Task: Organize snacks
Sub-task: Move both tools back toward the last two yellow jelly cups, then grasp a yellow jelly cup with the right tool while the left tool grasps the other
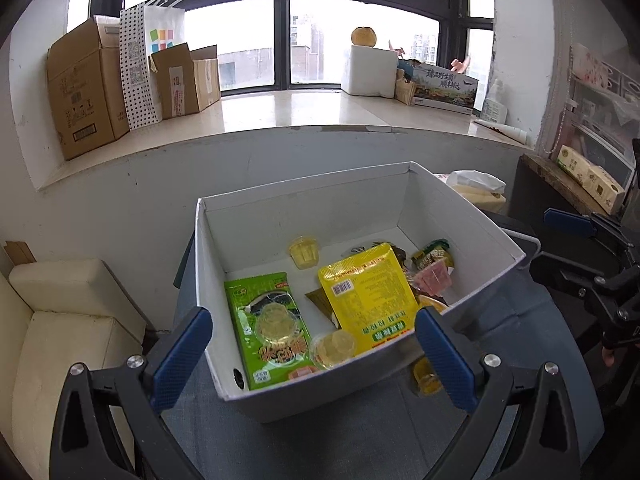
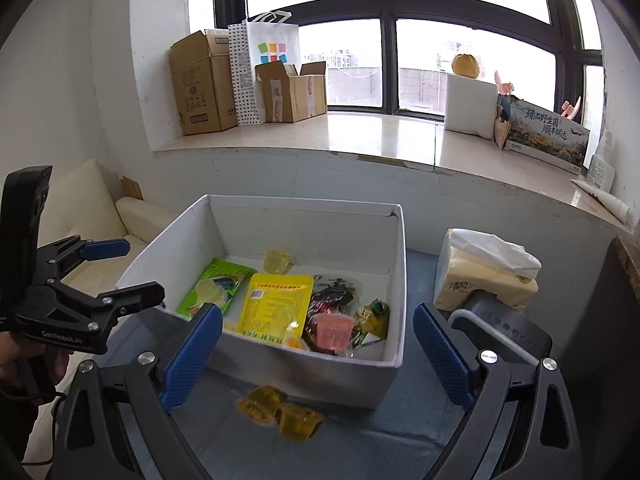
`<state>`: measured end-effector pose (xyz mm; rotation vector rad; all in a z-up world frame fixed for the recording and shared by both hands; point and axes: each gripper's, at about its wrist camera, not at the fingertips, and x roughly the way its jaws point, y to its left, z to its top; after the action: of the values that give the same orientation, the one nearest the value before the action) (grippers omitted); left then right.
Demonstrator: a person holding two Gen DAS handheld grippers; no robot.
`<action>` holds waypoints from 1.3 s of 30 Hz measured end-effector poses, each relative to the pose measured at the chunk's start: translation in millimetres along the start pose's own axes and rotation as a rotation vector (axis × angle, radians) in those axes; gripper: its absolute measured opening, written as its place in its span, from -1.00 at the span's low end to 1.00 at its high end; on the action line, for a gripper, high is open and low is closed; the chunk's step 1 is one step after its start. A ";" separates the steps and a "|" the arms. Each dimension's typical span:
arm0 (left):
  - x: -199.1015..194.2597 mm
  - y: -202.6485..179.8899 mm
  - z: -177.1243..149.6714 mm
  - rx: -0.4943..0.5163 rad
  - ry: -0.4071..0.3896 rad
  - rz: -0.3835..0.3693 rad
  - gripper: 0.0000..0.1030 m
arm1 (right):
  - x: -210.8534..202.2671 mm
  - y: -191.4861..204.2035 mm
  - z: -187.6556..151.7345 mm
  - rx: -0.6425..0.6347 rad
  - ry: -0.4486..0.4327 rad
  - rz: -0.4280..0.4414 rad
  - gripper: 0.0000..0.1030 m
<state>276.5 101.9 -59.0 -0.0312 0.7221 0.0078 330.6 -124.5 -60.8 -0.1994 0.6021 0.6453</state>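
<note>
A white open box point(image 1: 460, 208) point(image 2: 394, 280) stands on the blue-grey table and holds snacks: a green packet point(image 1: 268, 324) point(image 2: 216, 290), a yellow packet point(image 1: 370, 300) point(image 2: 276, 304), a pink jelly cup point(image 1: 434, 280) point(image 2: 332, 330), several clear yellow jelly cups and small dark packets. Two yellow jelly cups point(image 2: 280, 414) lie on the table outside the box, just in front of it. My left gripper point(image 1: 314, 356) is open and empty over the box's near edge. My right gripper point(image 2: 318, 354) is open and empty, above the two loose cups.
A tissue pack point(image 2: 484, 276) and a dark device point(image 2: 508, 332) stand right of the box. A cream sofa point(image 1: 60, 320) is at the left. The window sill point(image 2: 360, 132) holds cardboard boxes, a paper bag and a white block.
</note>
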 end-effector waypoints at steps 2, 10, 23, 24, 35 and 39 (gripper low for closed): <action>-8.6 -5.4 -4.2 0.013 -0.003 -0.007 1.00 | -7.0 5.0 -5.3 -0.019 0.005 -0.002 1.00; -53.0 -29.2 -29.9 0.000 -0.020 -0.040 1.00 | -46.6 15.8 -32.6 0.013 0.009 0.029 1.00; -86.3 -57.6 -113.6 -0.048 0.021 -0.096 1.00 | -42.4 7.4 -135.6 0.101 0.141 0.040 1.00; -86.2 -56.8 -117.5 -0.059 0.026 -0.097 1.00 | -35.8 5.5 -136.3 0.105 0.148 0.017 1.00; -74.2 -38.8 -140.4 -0.122 0.085 -0.108 1.00 | 50.6 5.7 -114.9 0.092 0.207 -0.024 0.80; -67.1 -33.4 -142.1 -0.133 0.094 -0.113 1.00 | 78.2 6.5 -108.7 0.063 0.274 -0.039 0.43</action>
<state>132.9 64.3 -120.3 -0.2009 0.8121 -0.0537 326.0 -118.5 -194.7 -0.2425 0.8789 0.5647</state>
